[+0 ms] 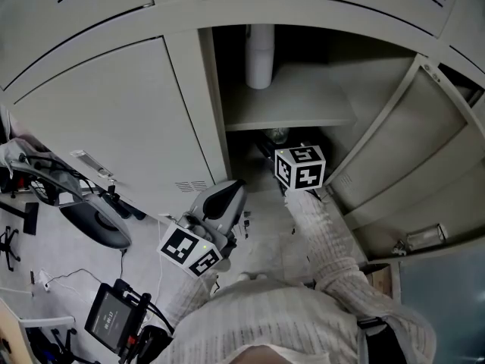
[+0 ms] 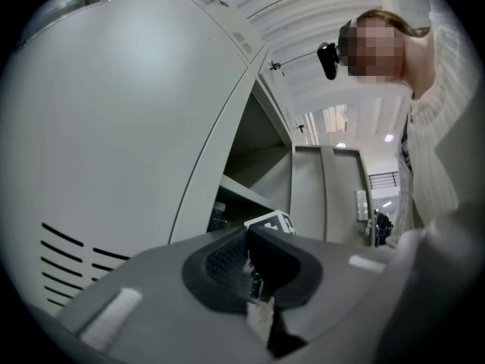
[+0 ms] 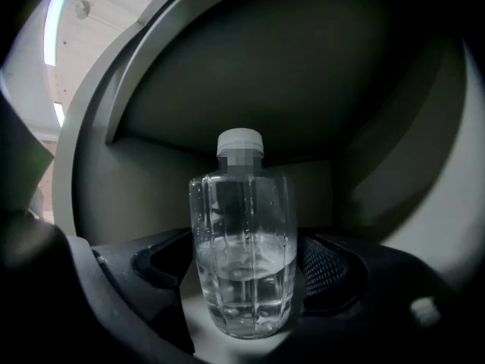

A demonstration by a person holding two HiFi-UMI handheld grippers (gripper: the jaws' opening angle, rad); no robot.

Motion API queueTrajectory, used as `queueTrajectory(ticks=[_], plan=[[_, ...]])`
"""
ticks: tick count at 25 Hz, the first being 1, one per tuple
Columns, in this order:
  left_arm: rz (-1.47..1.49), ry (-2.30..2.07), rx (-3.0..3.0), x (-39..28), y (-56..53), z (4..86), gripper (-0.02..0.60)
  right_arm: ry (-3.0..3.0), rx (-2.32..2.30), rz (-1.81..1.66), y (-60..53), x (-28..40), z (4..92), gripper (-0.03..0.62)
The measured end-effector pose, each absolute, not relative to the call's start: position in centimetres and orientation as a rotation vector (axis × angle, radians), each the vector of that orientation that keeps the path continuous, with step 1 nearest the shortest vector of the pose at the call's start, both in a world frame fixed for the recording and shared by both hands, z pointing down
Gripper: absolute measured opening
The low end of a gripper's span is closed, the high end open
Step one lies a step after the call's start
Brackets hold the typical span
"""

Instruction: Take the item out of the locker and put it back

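Note:
A clear water bottle [image 3: 244, 256] with a white cap, about a third full, stands upright in the locker's lower compartment [image 1: 258, 154]. My right gripper [image 3: 244, 271] has a jaw against each side of it, shut on the bottle. In the head view the right gripper [image 1: 282, 147] reaches into that compartment under the shelf [image 1: 288, 116], and only a glint of the bottle [image 1: 278, 135] shows past its marker cube. My left gripper [image 1: 229, 193] hangs outside, in front of the closed neighbouring door, shut and empty. In the left gripper view its jaws [image 2: 252, 262] are pressed together.
The locker door [image 1: 409, 150] stands swung open on the right. A white cylinder [image 1: 259, 55] stands on the upper shelf. On the left is a closed vented door [image 1: 114, 120]. On the floor at the left lie a dark chair base [image 1: 95, 222], cables and a small screen device [image 1: 114, 317].

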State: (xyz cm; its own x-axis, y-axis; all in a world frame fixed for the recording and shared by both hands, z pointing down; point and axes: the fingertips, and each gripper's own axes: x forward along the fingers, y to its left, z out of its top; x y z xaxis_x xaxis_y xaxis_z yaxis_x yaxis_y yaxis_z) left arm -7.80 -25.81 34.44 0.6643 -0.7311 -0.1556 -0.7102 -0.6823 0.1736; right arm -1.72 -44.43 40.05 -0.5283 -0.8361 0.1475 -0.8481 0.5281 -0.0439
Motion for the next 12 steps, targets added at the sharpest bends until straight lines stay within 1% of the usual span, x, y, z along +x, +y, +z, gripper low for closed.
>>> queueTrajectory(ticks=[12], plan=[[-0.340,-1.147,2.812,-7.1,-24.5,33.5,0.008,-2.683,1.501,0.107,-37.9,0.7,36.2,0.428]])
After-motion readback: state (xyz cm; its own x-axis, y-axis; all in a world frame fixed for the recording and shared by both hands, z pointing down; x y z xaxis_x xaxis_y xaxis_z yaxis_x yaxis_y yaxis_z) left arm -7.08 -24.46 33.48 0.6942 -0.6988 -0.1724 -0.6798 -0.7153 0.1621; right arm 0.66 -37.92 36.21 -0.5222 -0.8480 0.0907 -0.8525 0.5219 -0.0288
